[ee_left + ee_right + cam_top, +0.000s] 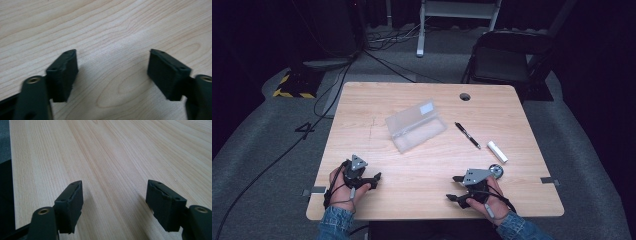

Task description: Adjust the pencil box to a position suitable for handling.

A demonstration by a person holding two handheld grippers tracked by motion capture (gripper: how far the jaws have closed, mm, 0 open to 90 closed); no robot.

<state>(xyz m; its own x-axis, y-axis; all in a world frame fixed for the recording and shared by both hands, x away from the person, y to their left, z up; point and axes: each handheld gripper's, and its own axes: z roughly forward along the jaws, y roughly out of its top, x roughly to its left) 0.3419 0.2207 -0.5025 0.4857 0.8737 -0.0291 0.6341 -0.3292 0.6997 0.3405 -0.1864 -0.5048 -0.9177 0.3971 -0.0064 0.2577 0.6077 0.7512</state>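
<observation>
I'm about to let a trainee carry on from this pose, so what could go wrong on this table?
The roll of tape sits right beside the right tongs, near the table's right edge; a careless swing could knock it off. The pen is thin and flat on the wood, so open tongs may push it away instead of gripping it. The clear plastic case looks light and may slide if touched.

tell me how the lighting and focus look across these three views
High view: the wooden table is evenly lit while the room around it is dark, and the clear plastic case looks soft. Left gripper view: wood grain sharp, the left hand-held gripper slightly blurred, soft shadows beneath its jaws. Right gripper view: a pale sheen runs along the grain, near edges blurred.
</observation>
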